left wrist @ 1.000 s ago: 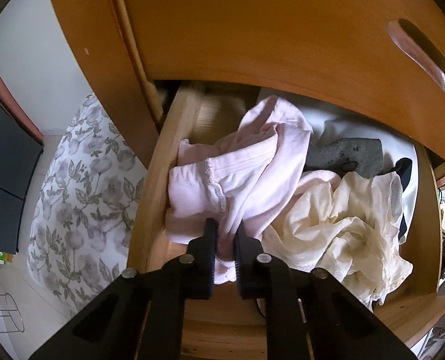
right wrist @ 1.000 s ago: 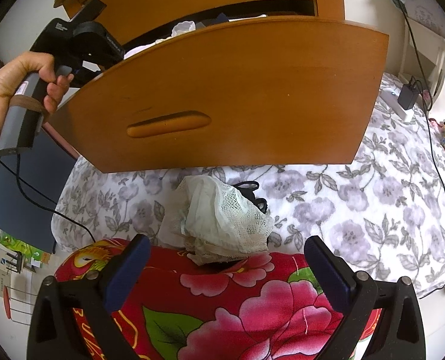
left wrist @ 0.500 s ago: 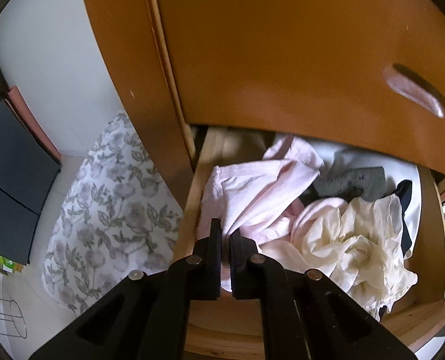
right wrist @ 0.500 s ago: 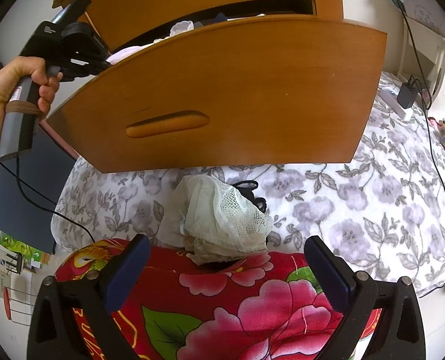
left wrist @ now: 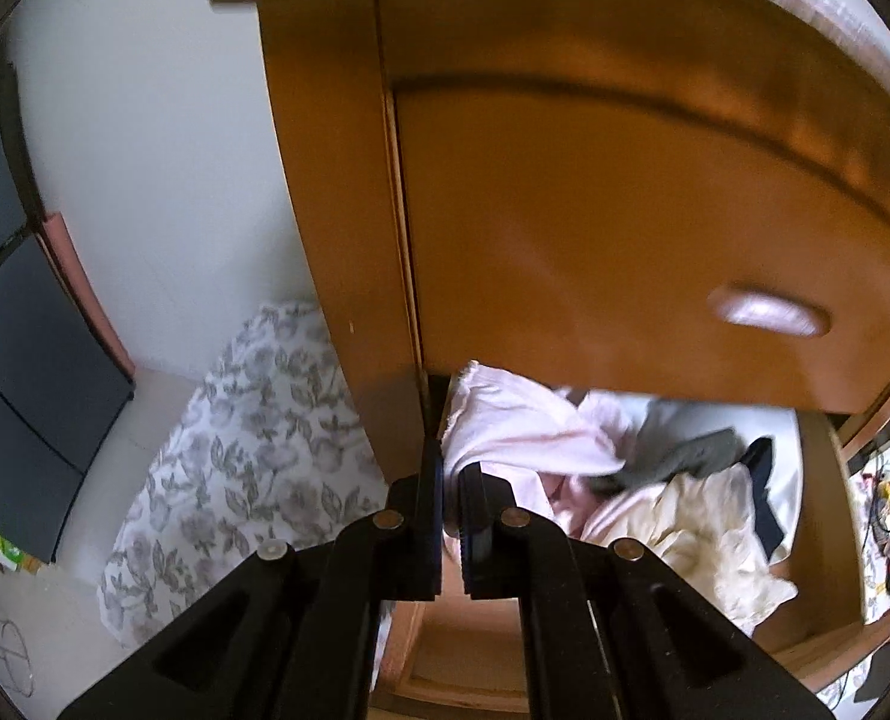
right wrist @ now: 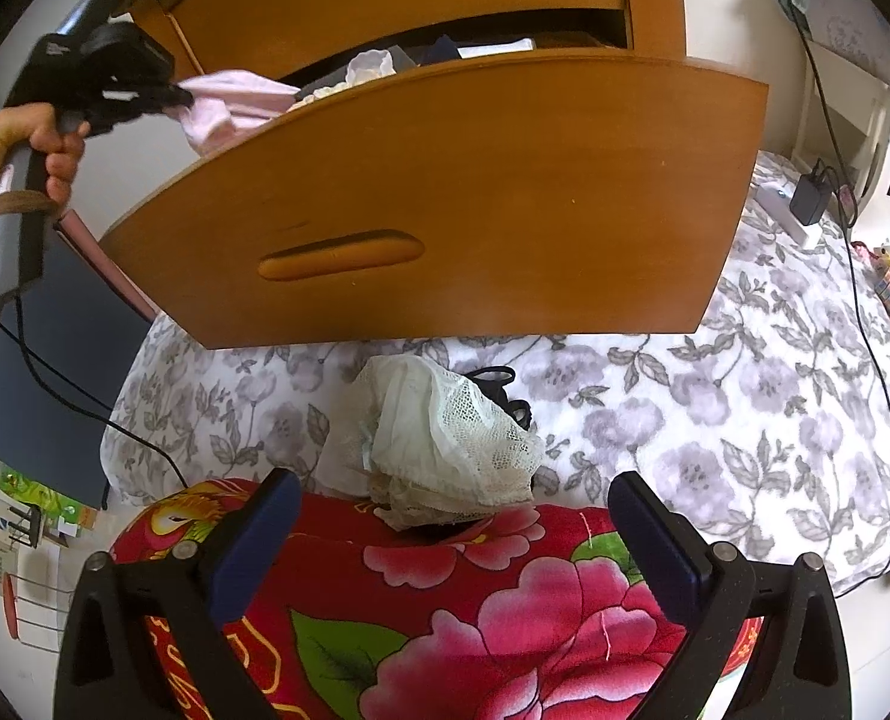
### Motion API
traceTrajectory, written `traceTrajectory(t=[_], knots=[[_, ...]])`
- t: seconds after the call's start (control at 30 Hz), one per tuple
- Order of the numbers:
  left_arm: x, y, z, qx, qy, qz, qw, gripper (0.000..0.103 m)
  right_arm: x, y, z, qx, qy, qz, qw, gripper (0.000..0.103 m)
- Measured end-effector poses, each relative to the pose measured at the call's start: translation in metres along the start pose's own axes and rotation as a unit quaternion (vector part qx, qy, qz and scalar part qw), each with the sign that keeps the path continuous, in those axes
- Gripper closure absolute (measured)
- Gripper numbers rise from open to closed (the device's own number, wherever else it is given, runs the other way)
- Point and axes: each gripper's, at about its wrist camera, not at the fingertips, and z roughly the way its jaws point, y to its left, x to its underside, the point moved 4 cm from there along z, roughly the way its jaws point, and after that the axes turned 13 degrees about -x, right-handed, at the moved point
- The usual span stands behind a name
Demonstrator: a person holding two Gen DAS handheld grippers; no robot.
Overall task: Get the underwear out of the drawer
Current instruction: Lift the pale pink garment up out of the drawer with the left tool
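Note:
My left gripper [left wrist: 451, 468] is shut on pink underwear [left wrist: 517, 432], which stretches from its fingers back into the open wooden drawer [left wrist: 817, 480]. In the right wrist view the left gripper [right wrist: 174, 97] holds the pink underwear [right wrist: 216, 114] above the drawer's left corner, a hand gripping its handle. Cream, grey and dark garments [left wrist: 697, 504] stay in the drawer. My right gripper [right wrist: 451, 531] is open and low over a red floral cloth, with white lace underwear [right wrist: 445, 438] lying on the bed just beyond its fingers.
The curved drawer front [right wrist: 457, 198] juts out over a grey floral bedspread [right wrist: 715, 408]. A closed drawer [left wrist: 625, 210] sits above the open one. A charger and cable [right wrist: 811, 198] lie at the bed's far right. A dark panel [left wrist: 18, 372] stands at left.
My left gripper has lifted and drawn back to the left, pulling the pink underwear up out of the pile to the drawer's left corner. The right gripper has stayed still and open.

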Motion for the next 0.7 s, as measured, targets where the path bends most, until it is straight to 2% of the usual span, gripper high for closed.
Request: traceTrajectory(t=[0.33, 0.7], knots=[[-0.014, 0.013, -0.039, 0.009, -0.055, -0.011, 0.9984, 0.099, -0.002, 0.003, -0.005, 0.004, -0.004, -0.006, 1.000, 0.000], [-0.026, 0.027, -0.083, 0.035, -0.099, -0.027, 0.9941, 0.099, -0.002, 0.013, -0.011, 0.009, -0.009, -0.018, 1.000, 0.000]])
